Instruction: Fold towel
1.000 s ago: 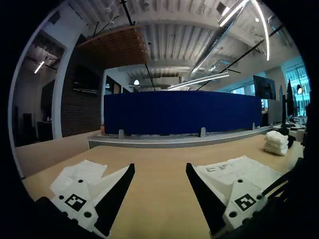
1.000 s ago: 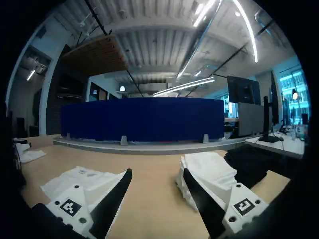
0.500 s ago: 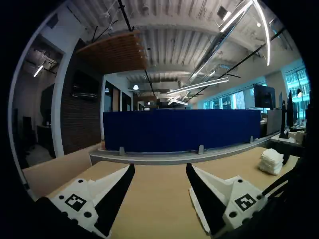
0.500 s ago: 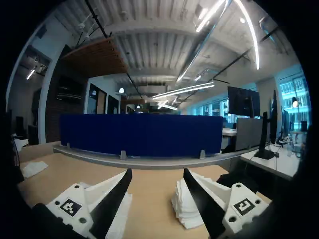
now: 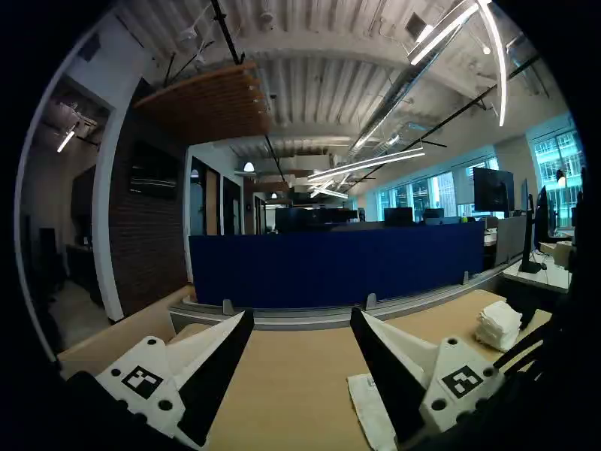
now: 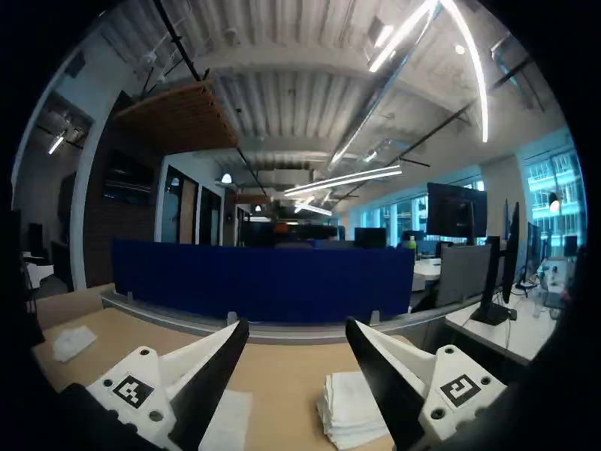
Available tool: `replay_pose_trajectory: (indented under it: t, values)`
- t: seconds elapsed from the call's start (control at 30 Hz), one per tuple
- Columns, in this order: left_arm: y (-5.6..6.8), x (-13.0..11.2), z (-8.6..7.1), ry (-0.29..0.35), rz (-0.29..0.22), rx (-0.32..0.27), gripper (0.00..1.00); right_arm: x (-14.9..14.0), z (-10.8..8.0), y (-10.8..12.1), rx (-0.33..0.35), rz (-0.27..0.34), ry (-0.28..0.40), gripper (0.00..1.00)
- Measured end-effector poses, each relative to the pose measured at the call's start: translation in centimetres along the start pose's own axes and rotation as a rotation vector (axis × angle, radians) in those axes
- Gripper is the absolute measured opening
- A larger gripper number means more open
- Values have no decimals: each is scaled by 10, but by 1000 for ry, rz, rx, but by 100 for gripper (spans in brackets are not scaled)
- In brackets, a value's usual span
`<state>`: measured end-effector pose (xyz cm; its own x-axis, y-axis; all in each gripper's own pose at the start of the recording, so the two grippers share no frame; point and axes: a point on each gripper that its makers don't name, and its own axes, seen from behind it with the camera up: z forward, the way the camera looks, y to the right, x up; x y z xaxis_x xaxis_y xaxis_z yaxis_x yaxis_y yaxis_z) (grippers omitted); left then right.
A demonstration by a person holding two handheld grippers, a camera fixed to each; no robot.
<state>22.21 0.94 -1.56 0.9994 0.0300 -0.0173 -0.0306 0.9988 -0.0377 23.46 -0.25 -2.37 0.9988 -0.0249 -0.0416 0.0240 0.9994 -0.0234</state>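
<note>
Hovering over the light wooden tabletop [image 5: 300, 391] with jaws apart and empty, left gripper [image 5: 300, 311] and right gripper [image 6: 296, 322] flank the flat white cloth towel [image 6: 229, 421] lying on it; step judged pre-grasp, next move: lower both onto its near corners.

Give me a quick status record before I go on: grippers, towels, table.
left gripper: open, holding nothing
right gripper: open, holding nothing
flat towel: white, lying on the table by the left gripper's right finger; not gripped
folded stack: white towels piled on the table, beside the right gripper's right finger
loose cloth: small, white, far left in the right gripper view
blue divider: runs along the table's far edge
</note>
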Motion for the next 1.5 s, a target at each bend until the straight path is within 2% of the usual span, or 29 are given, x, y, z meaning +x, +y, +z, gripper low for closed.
replay_pose_trajectory:
  t: [0.27,0.47,0.6,0.77,0.87,1.07,1.27,1.5]
  values:
    - [5,11,1,-36,27,-43,95,13,5,-5,40,-22,-24,100]
    - [18,11,-1,-85,86,-125,95,8,5,-28,163,-86,-96,100]
    - [32,5,-5,-132,126,-207,95,-5,1,-49,275,-133,-175,100]
    - [52,-6,-11,-201,153,-324,95,-25,-10,-72,400,-177,-289,100]
    - [60,-16,-15,-248,156,-375,95,-35,-16,-78,448,-199,-347,100]
    - [74,-32,-20,-310,169,-449,95,-49,-21,-83,494,-225,-406,100]
    - [83,-48,-23,-348,192,-487,95,-60,-24,-87,516,-218,-439,100]
    - [94,-78,-27,-391,217,-533,95,-87,-28,-89,541,-236,-484,100]
